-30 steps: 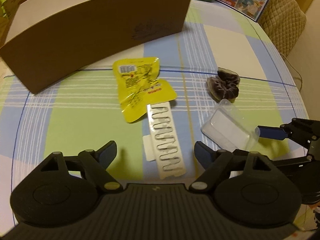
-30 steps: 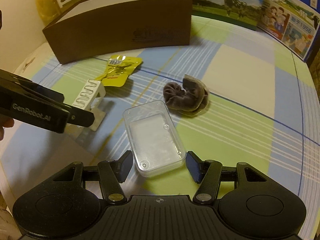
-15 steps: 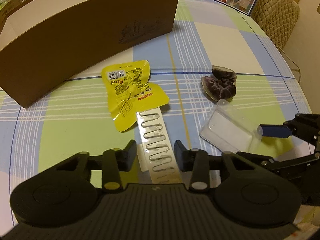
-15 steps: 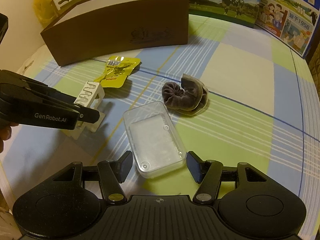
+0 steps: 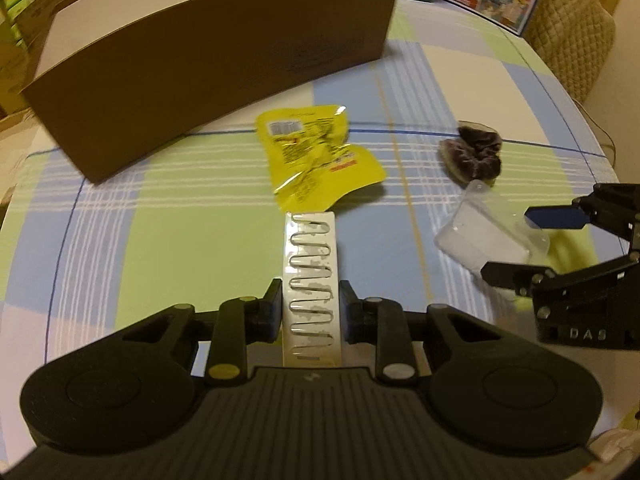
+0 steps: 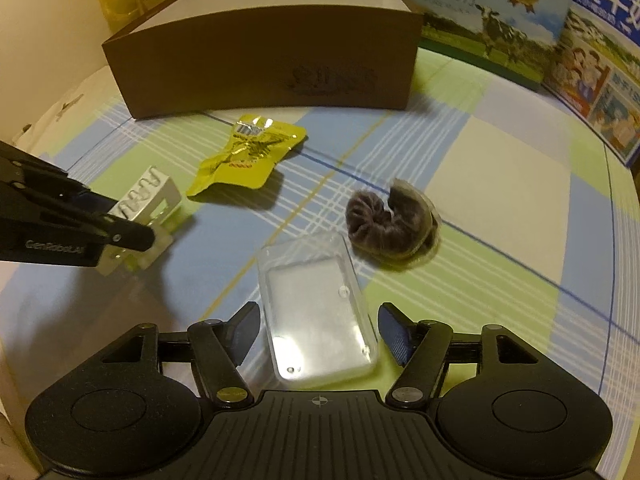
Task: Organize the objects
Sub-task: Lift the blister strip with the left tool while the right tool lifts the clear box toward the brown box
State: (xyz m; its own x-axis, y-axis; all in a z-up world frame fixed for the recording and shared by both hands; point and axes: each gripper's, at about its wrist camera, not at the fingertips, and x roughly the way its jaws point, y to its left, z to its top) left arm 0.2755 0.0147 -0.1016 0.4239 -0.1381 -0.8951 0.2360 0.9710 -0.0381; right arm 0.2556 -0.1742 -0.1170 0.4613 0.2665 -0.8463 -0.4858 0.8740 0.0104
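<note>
While the left gripper pinches the white clip card on the tablecloth and the right gripper, jaws parted, straddles the clear plastic case: lift level, then carry toward the brown box.

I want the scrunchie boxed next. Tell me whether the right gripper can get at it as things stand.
Probably not straight away. The clear plastic case lies between the open right gripper fingers, and the dark scrunchie sits just beyond its far corner. Lifting over the case should free the way.
</note>
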